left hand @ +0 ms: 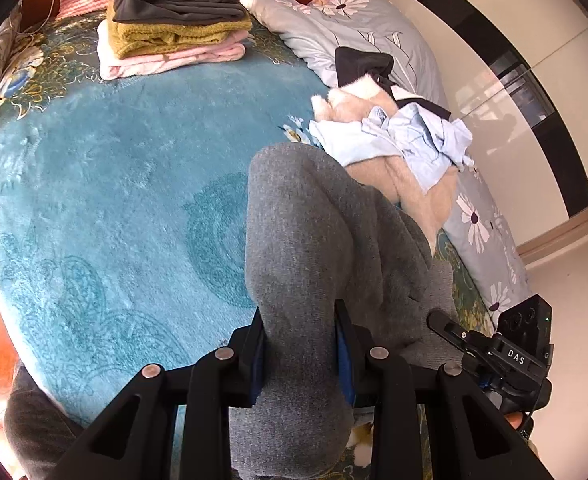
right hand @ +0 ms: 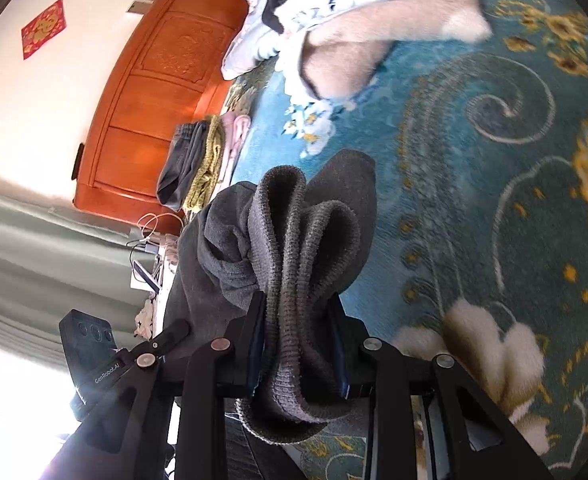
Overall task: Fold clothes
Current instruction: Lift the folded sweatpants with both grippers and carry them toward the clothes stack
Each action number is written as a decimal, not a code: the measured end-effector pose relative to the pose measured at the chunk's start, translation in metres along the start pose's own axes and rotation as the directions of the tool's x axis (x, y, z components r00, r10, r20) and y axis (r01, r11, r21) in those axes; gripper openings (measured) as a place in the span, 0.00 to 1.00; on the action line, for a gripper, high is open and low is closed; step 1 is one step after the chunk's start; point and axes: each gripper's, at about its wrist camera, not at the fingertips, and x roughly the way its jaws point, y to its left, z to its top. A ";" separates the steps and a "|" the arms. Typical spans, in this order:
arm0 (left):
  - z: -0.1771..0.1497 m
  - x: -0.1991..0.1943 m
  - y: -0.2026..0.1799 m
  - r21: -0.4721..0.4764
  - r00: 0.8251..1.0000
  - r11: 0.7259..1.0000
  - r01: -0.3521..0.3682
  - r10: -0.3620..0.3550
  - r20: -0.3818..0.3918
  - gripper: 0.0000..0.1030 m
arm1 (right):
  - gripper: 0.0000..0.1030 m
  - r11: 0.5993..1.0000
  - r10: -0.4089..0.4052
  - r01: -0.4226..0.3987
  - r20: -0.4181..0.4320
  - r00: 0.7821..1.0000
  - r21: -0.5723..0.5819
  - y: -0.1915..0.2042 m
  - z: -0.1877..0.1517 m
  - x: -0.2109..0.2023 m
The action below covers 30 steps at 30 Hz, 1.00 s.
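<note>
A grey knit garment (left hand: 318, 232) is held up over the blue patterned bed cover (left hand: 113, 184). My left gripper (left hand: 300, 344) is shut on a thick bunch of its fabric. My right gripper (right hand: 296, 332) is shut on the same grey garment (right hand: 294, 240), at its ribbed edge, which folds up between the fingers. The right gripper (left hand: 494, 352) also shows at the lower right of the left wrist view. The left gripper (right hand: 133, 356) appears at the lower left of the right wrist view.
A folded stack (left hand: 173, 28) of dark grey, olive and pink clothes lies near the wooden headboard (right hand: 153, 92). An unfolded heap of light blue shirt (left hand: 406, 140), beige fluffy garment (left hand: 426, 196) and dark piece lies on the floral quilt (left hand: 354, 28). A white floor (left hand: 574, 320) lies right of the bed.
</note>
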 end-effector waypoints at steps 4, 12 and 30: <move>0.025 -0.018 0.018 -0.006 0.999 1.000 -0.009 0.010 0.039 0.30 | 0.29 0.997 0.006 -0.008 -0.036 0.999 -0.073 0.035 0.026 0.019; 0.091 -0.053 0.051 -0.016 0.990 1.000 -0.005 0.007 0.141 0.30 | 0.29 0.979 0.051 -0.066 -0.084 0.995 -0.192 0.110 0.076 0.070; 0.264 -0.105 0.131 -0.078 0.941 0.997 0.017 0.010 0.339 0.30 | 0.29 0.892 0.036 -0.112 -0.177 0.984 -0.439 0.303 0.200 0.206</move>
